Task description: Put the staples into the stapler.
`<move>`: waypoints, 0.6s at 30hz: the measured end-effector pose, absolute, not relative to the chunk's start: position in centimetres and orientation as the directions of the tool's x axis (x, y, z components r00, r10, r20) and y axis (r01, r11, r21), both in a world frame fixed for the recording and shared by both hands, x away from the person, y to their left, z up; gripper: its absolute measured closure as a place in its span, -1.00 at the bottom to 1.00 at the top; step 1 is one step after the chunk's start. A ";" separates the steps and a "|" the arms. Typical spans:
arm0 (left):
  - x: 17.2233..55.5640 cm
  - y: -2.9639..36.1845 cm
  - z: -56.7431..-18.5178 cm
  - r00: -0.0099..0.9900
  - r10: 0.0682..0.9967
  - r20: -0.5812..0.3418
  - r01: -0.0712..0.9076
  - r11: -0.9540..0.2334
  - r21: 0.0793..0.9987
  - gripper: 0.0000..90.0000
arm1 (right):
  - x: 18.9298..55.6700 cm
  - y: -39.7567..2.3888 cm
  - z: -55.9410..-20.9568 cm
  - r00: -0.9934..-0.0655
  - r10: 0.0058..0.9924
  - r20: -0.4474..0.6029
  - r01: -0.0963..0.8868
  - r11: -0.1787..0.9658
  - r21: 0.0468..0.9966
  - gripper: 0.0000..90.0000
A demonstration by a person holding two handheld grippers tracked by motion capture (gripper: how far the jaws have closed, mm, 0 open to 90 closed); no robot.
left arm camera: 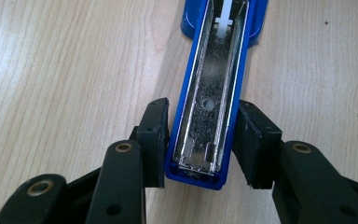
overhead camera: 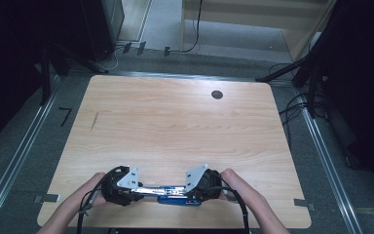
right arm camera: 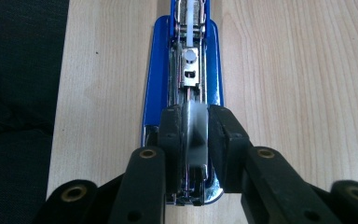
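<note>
At the near edge of the pale wooden bench (overhead camera: 175,122), we clamp both hand-held grippers, left (left arm camera: 204,140) and right (right arm camera: 195,140), on the opened blue metal stapler (overhead camera: 173,192); uneven pulling could slip it free.

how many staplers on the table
1. A blue stapler, opened out flat at the table's near edge, between the left gripper and right gripper.

high view: overhead, facing forward-down, far | gripper views: close, facing each other along stapler (overhead camera: 173,191) | shared: stapler, surface (overhead camera: 175,122)
</note>
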State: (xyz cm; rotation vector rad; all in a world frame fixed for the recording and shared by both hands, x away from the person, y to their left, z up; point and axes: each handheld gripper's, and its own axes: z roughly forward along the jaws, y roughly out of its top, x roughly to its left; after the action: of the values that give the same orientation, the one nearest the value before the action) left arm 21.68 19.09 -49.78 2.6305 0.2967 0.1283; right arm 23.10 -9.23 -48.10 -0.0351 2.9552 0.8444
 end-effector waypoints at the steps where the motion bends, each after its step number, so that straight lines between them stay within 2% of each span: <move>1: 21.7 19.1 -49.8 0.972 0.230 0.039 0.184 -0.859 0.478 0.32 | 23.1 -9.3 -48.1 -0.998 -0.004 -0.066 -0.038 0.848 0.529 0.69; 9: 21.7 19.1 -49.8 0.973 0.228 0.040 0.181 -0.859 0.478 0.32 | 23.5 -9.5 -47.6 -0.998 0.034 -0.048 0.000 0.818 0.575 0.66; 18: 21.7 19.0 -49.8 0.973 0.228 0.044 0.180 -0.861 0.476 0.32 | 24.4 -9.2 -48.4 -0.993 0.104 0.056 0.117 0.813 0.571 0.63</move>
State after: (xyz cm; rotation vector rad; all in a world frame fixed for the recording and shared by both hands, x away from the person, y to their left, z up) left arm 21.68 19.04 -49.77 2.6340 0.2895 0.1352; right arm 24.41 -9.17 -48.43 0.1838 3.0120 0.9506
